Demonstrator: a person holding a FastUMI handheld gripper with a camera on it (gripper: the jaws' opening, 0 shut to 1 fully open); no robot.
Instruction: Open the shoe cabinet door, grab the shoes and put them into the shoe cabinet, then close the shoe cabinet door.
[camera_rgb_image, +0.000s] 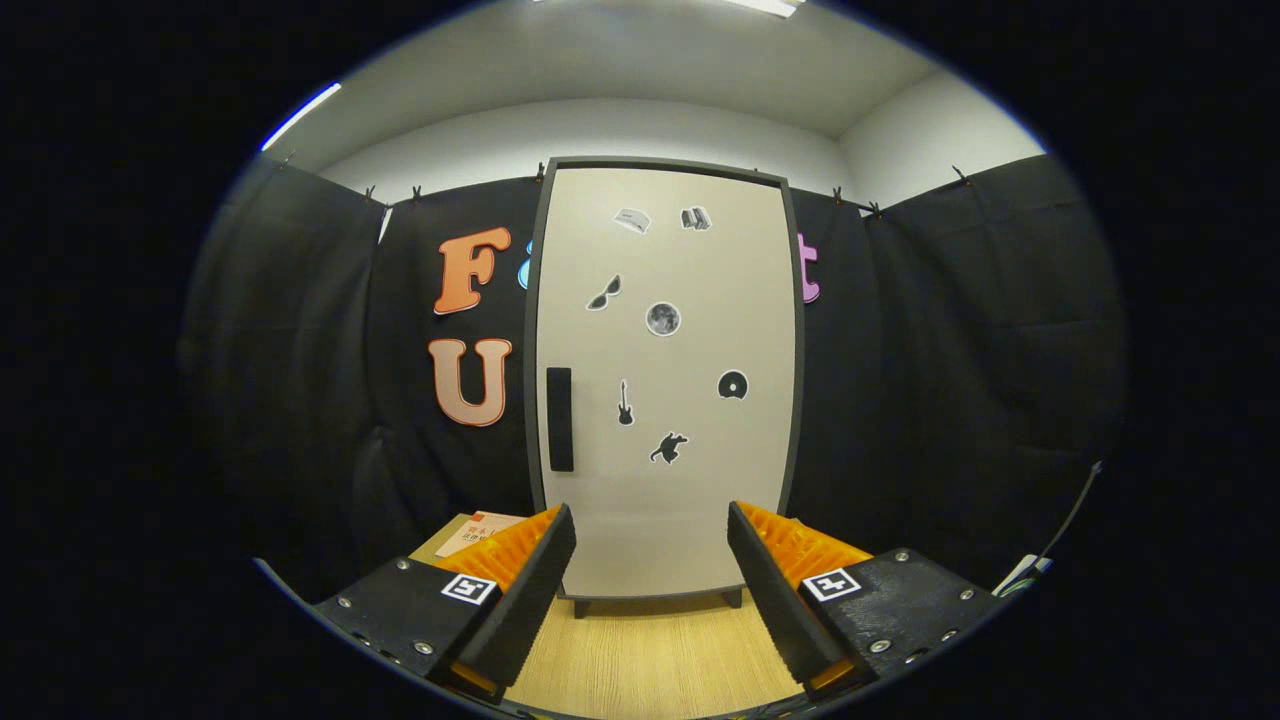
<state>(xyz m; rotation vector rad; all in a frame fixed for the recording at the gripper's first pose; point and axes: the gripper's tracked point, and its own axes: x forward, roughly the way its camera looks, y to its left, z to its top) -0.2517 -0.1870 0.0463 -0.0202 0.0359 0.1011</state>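
Note:
A tall cream shoe cabinet (690, 480) with a dark frame stands upright on the wooden floor, straight ahead of my fingers. Its door is closed and carries several small stickers. A black vertical handle (560, 419) sits near the door's left edge, at mid height. My gripper (651, 536) is open, its two fingers spread wide with nothing between them, some way short of the cabinet's lower part.
A cardboard box (470, 535) with an orange and white label lies on the floor left of the cabinet, partly behind my left finger. Black cloth walls close in the booth on both sides. Light wooden floor (650, 650) stretches from my fingers to the cabinet's feet.

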